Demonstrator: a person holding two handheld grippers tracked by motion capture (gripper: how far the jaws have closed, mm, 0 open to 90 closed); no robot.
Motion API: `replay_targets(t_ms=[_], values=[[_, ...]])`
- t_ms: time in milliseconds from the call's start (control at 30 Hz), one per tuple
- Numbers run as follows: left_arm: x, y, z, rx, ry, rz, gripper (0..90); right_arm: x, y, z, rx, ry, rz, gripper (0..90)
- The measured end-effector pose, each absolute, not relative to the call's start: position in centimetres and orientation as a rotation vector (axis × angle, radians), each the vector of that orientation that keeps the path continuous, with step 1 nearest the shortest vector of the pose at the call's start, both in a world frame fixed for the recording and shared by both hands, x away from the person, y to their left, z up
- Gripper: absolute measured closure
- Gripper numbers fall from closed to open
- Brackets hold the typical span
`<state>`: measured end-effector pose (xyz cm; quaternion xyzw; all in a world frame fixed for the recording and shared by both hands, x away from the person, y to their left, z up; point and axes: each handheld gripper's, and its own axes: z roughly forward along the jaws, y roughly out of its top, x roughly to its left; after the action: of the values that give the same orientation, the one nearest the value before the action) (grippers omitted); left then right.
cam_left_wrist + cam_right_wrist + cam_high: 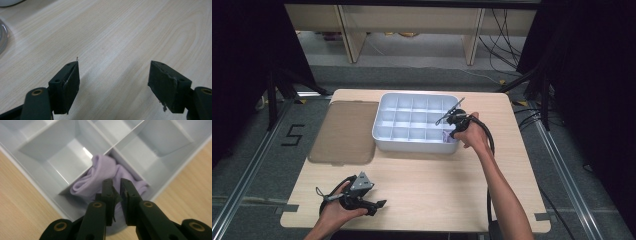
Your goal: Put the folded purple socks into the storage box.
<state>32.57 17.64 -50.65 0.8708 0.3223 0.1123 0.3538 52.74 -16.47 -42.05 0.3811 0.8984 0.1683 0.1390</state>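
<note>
A white divided tray (384, 131) sits on the far half of the wooden table (427, 185), its long axis running left to right, with rows of open square compartments. All compartments seen in the high view appear bare except the near right corner one, which holds a lilac cloth (105, 173). In the right gripper view the cloth is soft, pale purple and bunched into loose folds; it is packed into the corner compartment, with its upper fold lying against the divider wall. Its longer extent runs diagonally across that compartment, from the lower left to the upper right of that view; no distinct front or back end can be told. The right gripper (116, 186) points down into this compartment from the near right side of the tray, directly above the cloth. Its jaws stand nearly closed, with a narrow gap between the pads; whether a fold of cloth is pinched between them cannot be told. A flat, translucent brown lid (344, 132) lies on the table just left of the tray, its long axis running near to far. The left gripper (113, 77) rests low over the bare tabletop at the near left, well apart from the tray, and its jaws are spread wide with nothing between them.
</note>
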Motion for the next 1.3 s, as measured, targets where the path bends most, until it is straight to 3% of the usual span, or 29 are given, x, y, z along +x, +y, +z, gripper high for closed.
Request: replay_targets(t_ms=[133, 633, 1300], values=[[32.5, 17.5, -50.7, 2.245, 0.847, 0.269, 24.9, 52.1, -17.0, -40.1, 1.114, 2.573, 0.579, 81.6], [32.6, 17.7, -50.6, 2.248, 0.843, 0.293, 24.9, 49.7, -17.7, -38.4, 1.083, 2.520, 0.754, 78.7], [32.6, 17.7, -50.6, 2.246, 0.841, 0.287, 24.9, 45.5, -18.4, -39.4, 1.080, 2.490, 0.945, 73.4]])
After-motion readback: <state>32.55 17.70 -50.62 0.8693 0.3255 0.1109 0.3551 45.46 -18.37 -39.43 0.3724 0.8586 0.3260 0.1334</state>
